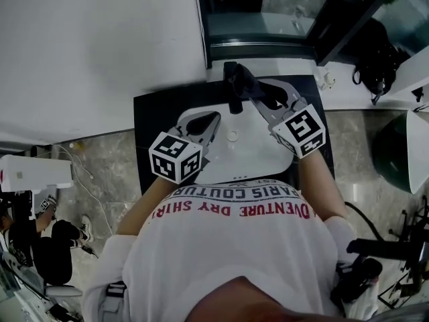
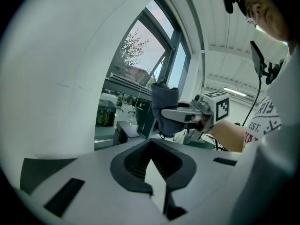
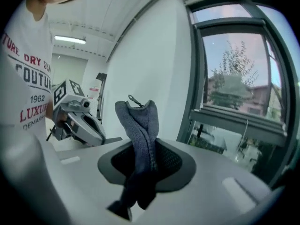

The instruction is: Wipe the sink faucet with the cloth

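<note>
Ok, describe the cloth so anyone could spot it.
Find the white sink set in the black counter. At its far edge the right gripper is shut on the cloth: a dark grey knitted strip, the only soft thing there.

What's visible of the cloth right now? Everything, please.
The cloth is grey-blue, knitted-looking fabric, bunched into a thick fold with a small loop at its top. The right gripper is shut on it, its fingers pinching the lower part; the rest stands out past them. It is held over the white sink.
</note>
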Action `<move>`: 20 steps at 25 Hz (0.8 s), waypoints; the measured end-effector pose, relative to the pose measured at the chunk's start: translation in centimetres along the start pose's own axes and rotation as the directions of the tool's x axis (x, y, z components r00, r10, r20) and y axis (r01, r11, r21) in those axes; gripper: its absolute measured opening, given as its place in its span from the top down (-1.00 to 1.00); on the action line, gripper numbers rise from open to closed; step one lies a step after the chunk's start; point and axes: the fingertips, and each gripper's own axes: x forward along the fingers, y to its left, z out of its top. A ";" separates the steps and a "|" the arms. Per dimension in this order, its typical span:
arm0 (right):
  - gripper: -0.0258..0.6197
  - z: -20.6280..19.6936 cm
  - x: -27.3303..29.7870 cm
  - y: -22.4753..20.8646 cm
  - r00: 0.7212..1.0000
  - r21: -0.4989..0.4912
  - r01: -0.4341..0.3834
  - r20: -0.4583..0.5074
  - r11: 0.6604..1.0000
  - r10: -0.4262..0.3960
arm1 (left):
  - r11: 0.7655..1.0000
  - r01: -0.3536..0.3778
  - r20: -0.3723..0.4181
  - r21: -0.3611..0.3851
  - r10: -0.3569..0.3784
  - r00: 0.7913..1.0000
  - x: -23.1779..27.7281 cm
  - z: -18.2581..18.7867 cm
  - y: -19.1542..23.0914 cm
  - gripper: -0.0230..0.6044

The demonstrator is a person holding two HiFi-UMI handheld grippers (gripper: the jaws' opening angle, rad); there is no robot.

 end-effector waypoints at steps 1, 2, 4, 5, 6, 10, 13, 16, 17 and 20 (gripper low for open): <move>0.68 0.6 1.0 -0.6 1.000 -0.057 0.002 -0.003 0.998 -0.002 | 1.000 0.000 0.008 -0.002 0.000 1.000 -0.1 0.3 0.2 0.93; 0.68 0.9 2.1 -1.4 1.000 -0.105 0.005 -0.011 0.994 -0.006 | 1.000 -0.003 0.015 -0.005 0.003 1.000 -0.3 0.5 0.4 0.92; 0.68 0.9 4.7 -3.1 0.999 -0.166 0.006 -0.045 0.986 -0.013 | 1.000 -0.015 0.018 -0.010 0.015 1.000 -0.6 0.7 1.2 0.92; 0.68 0.7 6.0 -3.8 0.998 -0.182 0.000 -0.069 0.983 -0.012 | 1.000 -0.023 0.016 -0.012 0.024 1.000 -0.7 0.6 1.5 0.92; 0.68 0.4 7.2 -4.4 0.996 -0.190 -0.009 -0.094 0.982 -0.009 | 0.999 -0.031 0.015 -0.015 0.031 0.999 -0.9 0.5 1.9 0.92; 0.68 -1.7 11.3 -5.4 0.981 -0.168 -0.064 -0.193 0.984 0.031 | 0.998 -0.054 0.017 -0.041 0.055 0.998 -1.4 0.4 3.0 0.92; 0.68 -3.7 13.4 -5.1 0.966 -0.133 -0.103 -0.251 0.986 0.067 | 0.997 -0.066 0.019 -0.050 0.067 0.998 -1.6 0.4 3.7 0.92; 0.68 -4.9 14.3 -5.1 0.963 -0.078 -0.108 -0.257 0.991 0.085 | 0.995 -0.075 0.021 -0.060 0.077 0.997 -1.7 0.0 4.3 0.92; 0.68 -5.1 14.5 -5.2 0.964 -0.048 -0.108 -0.249 0.993 0.092 | 0.995 -0.077 0.021 -0.064 0.078 0.997 -1.7 -0.1 4.4 0.92; 0.68 -5.3 14.7 -5.6 0.964 0.030 -0.114 -0.238 0.993 0.118 | 0.994 -0.079 0.023 -0.076 0.081 0.996 -1.5 -0.4 4.5 0.93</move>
